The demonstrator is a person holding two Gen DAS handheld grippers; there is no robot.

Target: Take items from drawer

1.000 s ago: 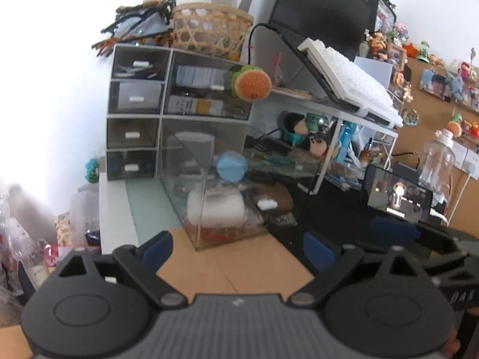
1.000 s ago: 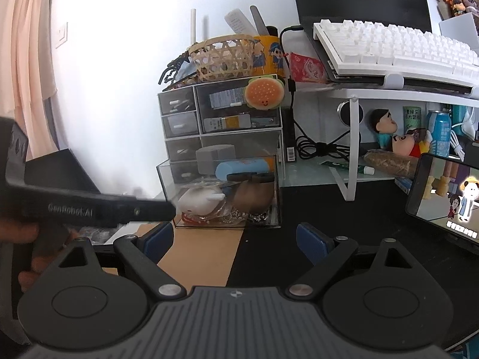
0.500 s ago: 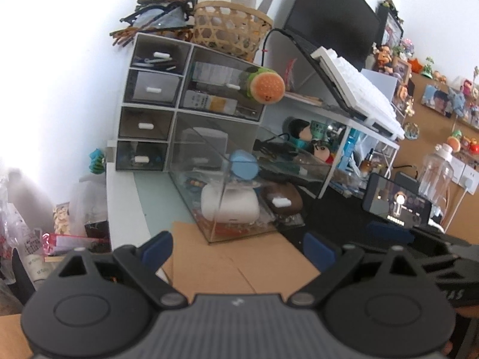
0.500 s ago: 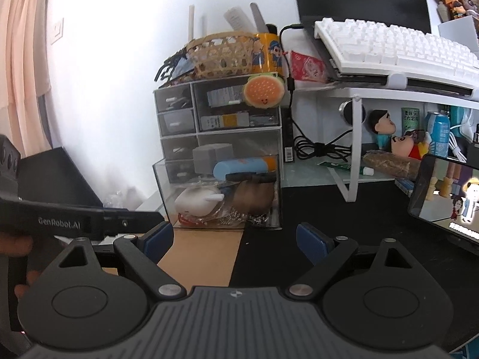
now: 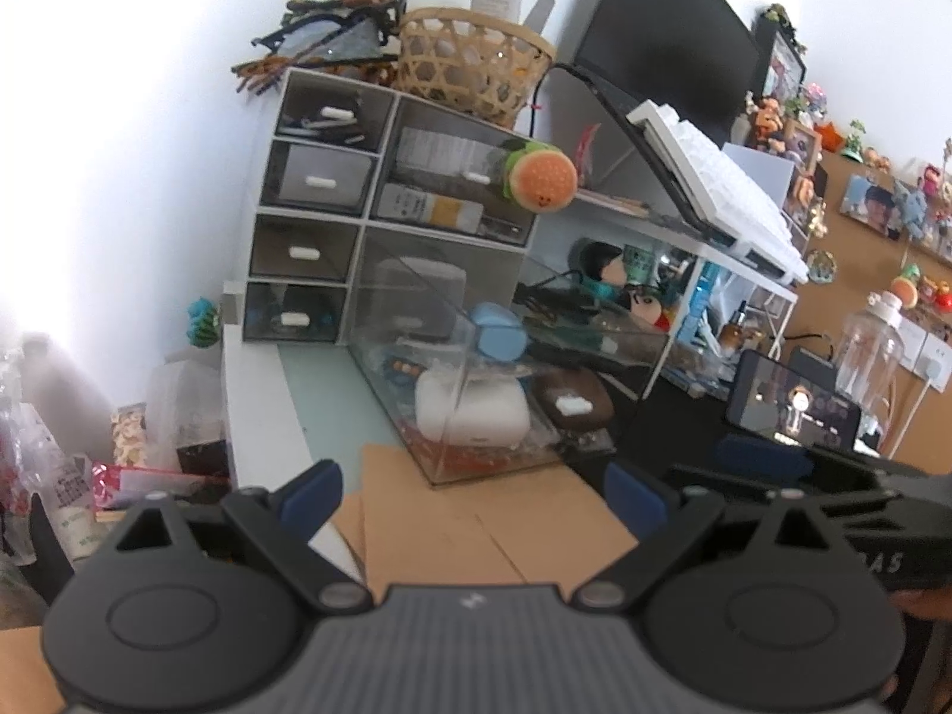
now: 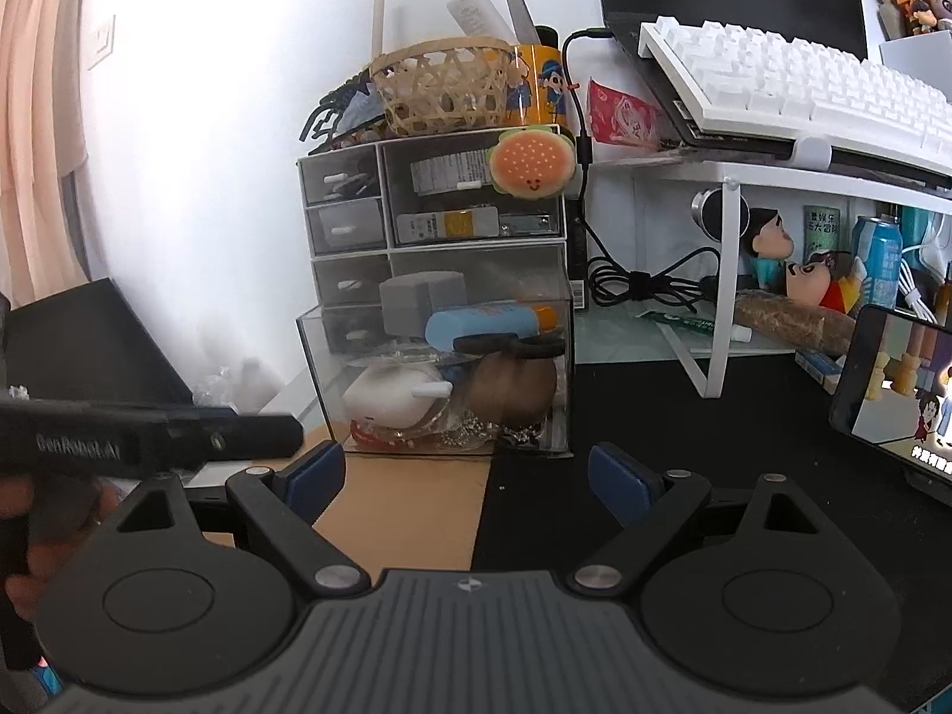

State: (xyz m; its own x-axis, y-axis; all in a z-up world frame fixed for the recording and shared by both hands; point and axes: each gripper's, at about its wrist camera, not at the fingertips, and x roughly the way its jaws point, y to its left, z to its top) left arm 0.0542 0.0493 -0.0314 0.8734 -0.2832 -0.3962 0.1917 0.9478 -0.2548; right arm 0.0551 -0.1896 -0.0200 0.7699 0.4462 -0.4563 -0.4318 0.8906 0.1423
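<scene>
The clear drawer (image 6: 440,381) juts lengthwise from the organizer (image 6: 434,208), crammed; both grippers (image 5: 473,491) (image 6: 467,476) gape empty.

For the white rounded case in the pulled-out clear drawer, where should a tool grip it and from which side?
Probably from above, through the drawer's open top, since clear walls enclose the sides. Close across the narrower width of the white case; its rounded shell may slip, so grip near mid-body. The blue tube lying above it may need lifting out first.

Clear drawer (image 6: 440,381) standing pulled out from organiser (image 6: 428,220); holding white case (image 6: 390,395), brown pouch (image 6: 511,392), blue tube (image 6: 488,324), grey block (image 6: 419,300).
</scene>
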